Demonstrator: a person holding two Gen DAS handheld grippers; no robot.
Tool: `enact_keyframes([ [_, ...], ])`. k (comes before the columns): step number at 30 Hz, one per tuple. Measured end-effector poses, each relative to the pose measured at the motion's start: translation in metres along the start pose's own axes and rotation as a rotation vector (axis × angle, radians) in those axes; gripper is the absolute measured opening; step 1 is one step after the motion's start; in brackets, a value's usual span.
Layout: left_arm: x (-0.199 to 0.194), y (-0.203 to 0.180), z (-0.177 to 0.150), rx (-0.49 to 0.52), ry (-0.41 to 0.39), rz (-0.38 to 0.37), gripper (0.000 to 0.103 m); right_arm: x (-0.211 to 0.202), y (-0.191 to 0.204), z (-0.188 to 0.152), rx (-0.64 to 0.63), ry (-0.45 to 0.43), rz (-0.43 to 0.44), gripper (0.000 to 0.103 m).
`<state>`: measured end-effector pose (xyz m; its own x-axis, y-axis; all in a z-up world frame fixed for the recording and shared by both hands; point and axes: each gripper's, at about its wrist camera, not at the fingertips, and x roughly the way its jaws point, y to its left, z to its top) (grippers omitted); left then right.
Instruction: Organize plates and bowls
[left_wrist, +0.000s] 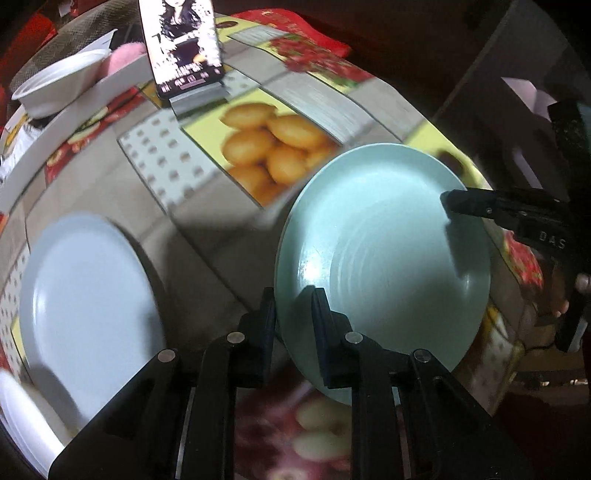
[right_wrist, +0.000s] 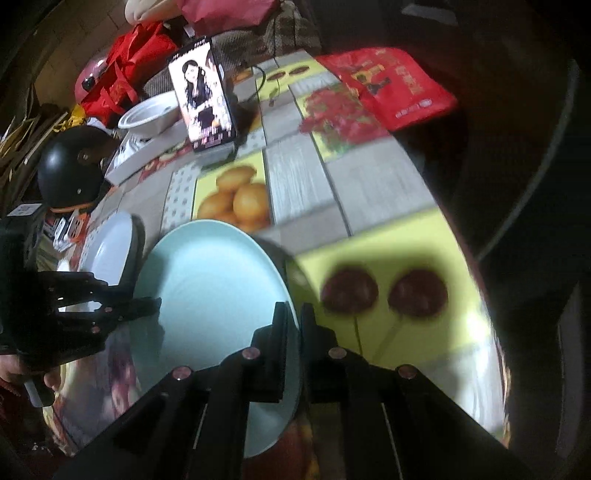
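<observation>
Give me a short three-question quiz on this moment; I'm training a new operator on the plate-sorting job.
1. True or false: both grippers are clamped on the rim of the green plate.
2. Which lies to the left of the green plate, seen from the left wrist camera? A) the white plate B) the red packet C) the black helmet
3. Fill in: the white bowl sits at the far side of the table, beside the propped-up ______.

Key
1. True: the left gripper and right gripper each pinch opposite edges.
2. A
3. phone
</observation>
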<state>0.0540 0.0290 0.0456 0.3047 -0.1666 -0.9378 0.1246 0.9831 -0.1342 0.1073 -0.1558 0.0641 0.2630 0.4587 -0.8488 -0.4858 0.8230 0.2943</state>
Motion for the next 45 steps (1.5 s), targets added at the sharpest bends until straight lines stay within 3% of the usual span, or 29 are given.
enact_keyframes([
  [9, -0.002, -0.016, -0.054, -0.021, 0.041, 0.003, 0.017, -0.004, 0.004, -0.044, 0.003, 0.051, 0.018, 0.005],
  [16, -0.013, -0.016, -0.076, -0.072, -0.007, 0.033, 0.017, -0.005, 0.004, -0.054, 0.036, 0.037, 0.016, 0.009],
  [17, -0.016, -0.016, -0.079, -0.079, -0.019, 0.035, 0.017, -0.009, 0.004, -0.056, 0.042, 0.024, 0.019, 0.018],
  [18, -0.022, -0.016, -0.084, -0.085, -0.037, 0.039, 0.018, -0.014, 0.003, -0.058, 0.044, 0.005, 0.014, 0.037],
  [19, -0.030, -0.015, -0.090, -0.093, -0.067, 0.043, 0.019, -0.019, 0.003, -0.059, 0.042, -0.017, 0.005, 0.050],
  [20, -0.037, -0.014, -0.095, -0.102, -0.088, 0.043, 0.022, -0.023, 0.002, -0.058, 0.041, -0.035, 0.001, 0.075],
  [21, -0.047, -0.010, -0.101, -0.120, -0.112, 0.040, 0.028, -0.028, 0.002, -0.058, 0.041, -0.056, -0.002, 0.085],
  [22, -0.054, -0.006, -0.106, -0.146, -0.135, 0.035, 0.051, -0.033, 0.002, -0.056, 0.042, -0.072, -0.004, 0.085],
  [23, -0.059, 0.000, -0.112, -0.179, -0.156, 0.034, 0.082, -0.038, 0.001, -0.054, 0.044, -0.088, -0.006, 0.085],
  [25, -0.066, 0.010, -0.121, -0.228, -0.197, 0.048, 0.101, -0.049, 0.002, -0.048, 0.056, -0.134, 0.003, 0.092],
  [26, -0.072, 0.018, -0.129, -0.255, -0.219, 0.053, 0.102, -0.055, 0.004, -0.045, 0.058, -0.162, 0.014, 0.103],
  [34, -0.090, 0.077, -0.169, -0.471, -0.298, 0.114, 0.102, -0.078, 0.051, -0.015, 0.009, -0.245, 0.121, 0.103],
  [40, -0.081, 0.108, -0.179, -0.531, -0.303, 0.100, 0.102, -0.075, 0.098, -0.002, -0.082, -0.236, 0.161, 0.103],
  [45, -0.082, 0.142, -0.176, -0.608, -0.330, 0.135, 0.102, -0.062, 0.124, 0.008, -0.137, -0.191, 0.161, 0.103],
])
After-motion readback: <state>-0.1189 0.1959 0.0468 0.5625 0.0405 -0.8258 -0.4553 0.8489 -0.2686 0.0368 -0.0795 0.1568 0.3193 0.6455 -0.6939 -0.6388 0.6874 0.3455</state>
